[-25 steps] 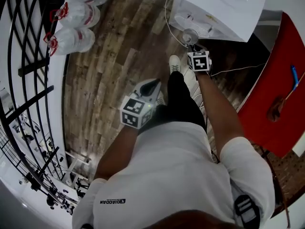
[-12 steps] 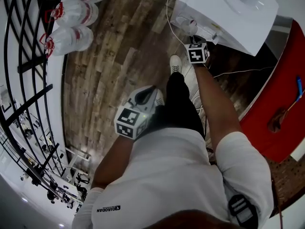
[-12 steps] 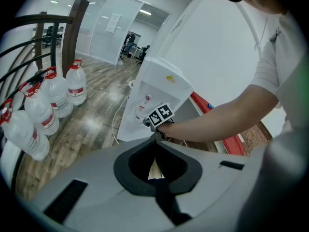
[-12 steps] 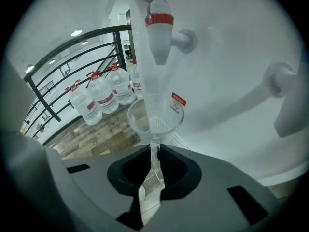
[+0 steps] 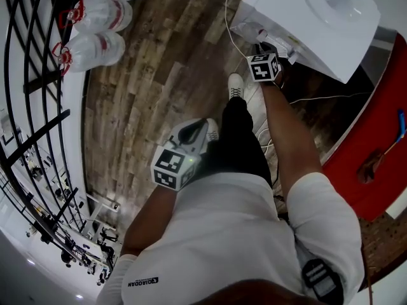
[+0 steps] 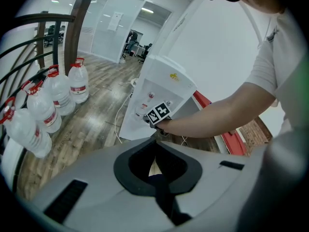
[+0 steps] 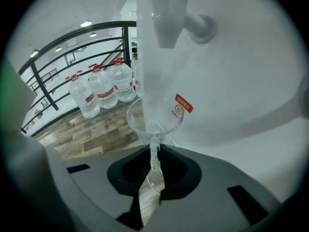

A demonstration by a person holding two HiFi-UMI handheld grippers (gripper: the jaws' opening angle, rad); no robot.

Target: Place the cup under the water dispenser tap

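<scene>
A clear plastic cup (image 7: 154,122) is pinched by its wall in my right gripper (image 7: 154,151), which is shut on it. The cup hangs against the white water dispenser (image 7: 231,81), right below the red-topped tap (image 7: 169,13). In the head view the right gripper (image 5: 261,46) reaches to the front of the dispenser (image 5: 318,18); the cup itself is hard to make out there. My left gripper (image 5: 194,131) hangs back beside the person's leg, jaws together and nothing between them (image 6: 155,154). From it I see the dispenser (image 6: 159,100) and the right hand's marker cube (image 6: 159,114).
Several large water bottles (image 5: 95,46) lie by a black railing (image 5: 32,94) on the wooden floor. A white cable (image 5: 230,33) runs past the dispenser's base. A red surface (image 5: 369,151) lies to the right. The person's shoe (image 5: 234,84) stands just short of the dispenser.
The right gripper has carried the cup forward and down, up to the dispenser's front under the tap. The left gripper has drifted slightly down and left in the head view.
</scene>
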